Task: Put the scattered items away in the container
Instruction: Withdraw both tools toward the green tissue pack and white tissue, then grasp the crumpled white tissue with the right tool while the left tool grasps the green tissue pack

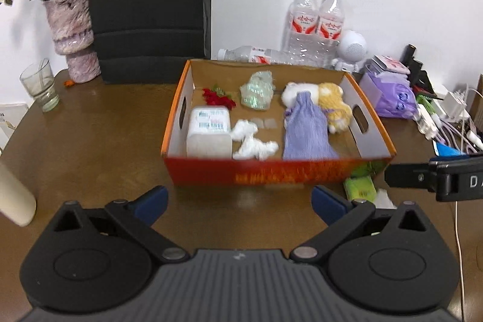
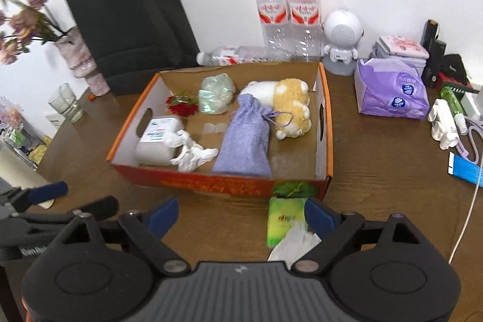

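An orange cardboard box [image 1: 280, 175] [image 2: 217, 184] stands on the brown table. It holds a purple pouch [image 1: 305, 125] [image 2: 247, 138], a plush toy [image 1: 332, 104] [image 2: 289, 107], a white tub [image 1: 208, 129] [image 2: 157, 141], a crumpled white tissue [image 1: 252, 141] [image 2: 193, 154], a red flower [image 1: 219, 98] [image 2: 181, 107] and a clear bag [image 1: 256, 92] [image 2: 215, 94]. A green packet [image 1: 360, 186] [image 2: 285, 219] with a white tissue [image 2: 294, 243] lies on the table before the box's front right corner. My left gripper [image 1: 240, 201] is open and empty before the box. My right gripper [image 2: 240, 215] is open, its right finger beside the packet.
A black paper bag [image 1: 151, 5], a vase of flowers [image 1: 74, 35] and a glass [image 1: 40, 86] stand at the back left. Water bottles [image 2: 286, 11], a white robot speaker [image 2: 342, 41], a purple tissue pack [image 2: 389, 86], cables and small items crowd the right.
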Demonstrator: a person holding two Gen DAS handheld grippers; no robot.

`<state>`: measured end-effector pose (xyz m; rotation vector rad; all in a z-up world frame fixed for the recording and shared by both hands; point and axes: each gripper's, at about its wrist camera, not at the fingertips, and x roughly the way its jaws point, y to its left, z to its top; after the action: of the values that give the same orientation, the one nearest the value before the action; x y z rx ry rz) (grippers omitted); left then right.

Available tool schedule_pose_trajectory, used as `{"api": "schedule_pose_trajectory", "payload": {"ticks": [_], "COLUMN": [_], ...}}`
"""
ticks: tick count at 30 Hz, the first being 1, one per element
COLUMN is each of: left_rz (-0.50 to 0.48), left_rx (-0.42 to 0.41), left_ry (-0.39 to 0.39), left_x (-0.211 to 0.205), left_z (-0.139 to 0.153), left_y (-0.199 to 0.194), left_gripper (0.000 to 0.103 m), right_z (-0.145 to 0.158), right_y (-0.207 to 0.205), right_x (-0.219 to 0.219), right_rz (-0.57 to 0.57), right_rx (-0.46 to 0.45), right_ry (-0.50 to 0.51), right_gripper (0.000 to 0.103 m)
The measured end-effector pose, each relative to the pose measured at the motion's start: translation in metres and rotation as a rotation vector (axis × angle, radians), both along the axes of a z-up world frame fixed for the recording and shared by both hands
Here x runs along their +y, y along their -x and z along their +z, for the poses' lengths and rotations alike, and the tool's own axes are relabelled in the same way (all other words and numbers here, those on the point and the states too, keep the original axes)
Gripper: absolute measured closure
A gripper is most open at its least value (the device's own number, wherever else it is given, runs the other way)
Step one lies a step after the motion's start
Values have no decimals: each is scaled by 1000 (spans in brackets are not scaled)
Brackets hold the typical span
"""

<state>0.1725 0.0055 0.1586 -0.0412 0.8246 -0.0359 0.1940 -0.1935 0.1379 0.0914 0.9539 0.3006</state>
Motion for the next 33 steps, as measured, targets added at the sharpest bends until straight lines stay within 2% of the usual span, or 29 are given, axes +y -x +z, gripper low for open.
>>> {"api": "schedule_pose_trajectory", "payload": {"ticks": [4, 8, 12, 15, 19, 23, 27, 30, 33], "left_rz": [36, 64, 95, 93, 91, 86, 90, 84, 71], "left_rx": [-112, -226, -352, -370, -343, -316, -279, -277, -286], "left_ry": [-5, -53, -77, -58, -83, -47, -59, -62, -65], "left_x": [3, 0, -1, 2, 0, 3, 0, 0, 0], "left_z": [-9, -16, -37, -63, -88, -103, -114, -120, -125], "left_y": [44, 82, 131, 170, 207, 221, 221, 221, 218], "left_gripper": [0, 0, 0, 0, 0, 0, 0, 0, 0], "right_z": [-8, -24, -47, -72, -104, -121, -128, -136, -142], "right_y": [45, 88, 140, 181, 222, 243, 251, 253, 254], "right_x": [5, 9, 8, 7, 2, -9, -10, -12, -9], "right_rz": [13, -4, -41, -33, -41, -76, -66, -63, -49], "right_rx": [-109, -237, -402, -475, -442, -398, -429, -406, -385], "right_ry": [13, 40, 42, 30, -12, -84, -19, -47, -16], "right_gripper": [11, 11, 10, 8, 8, 8, 7, 6, 6]}}
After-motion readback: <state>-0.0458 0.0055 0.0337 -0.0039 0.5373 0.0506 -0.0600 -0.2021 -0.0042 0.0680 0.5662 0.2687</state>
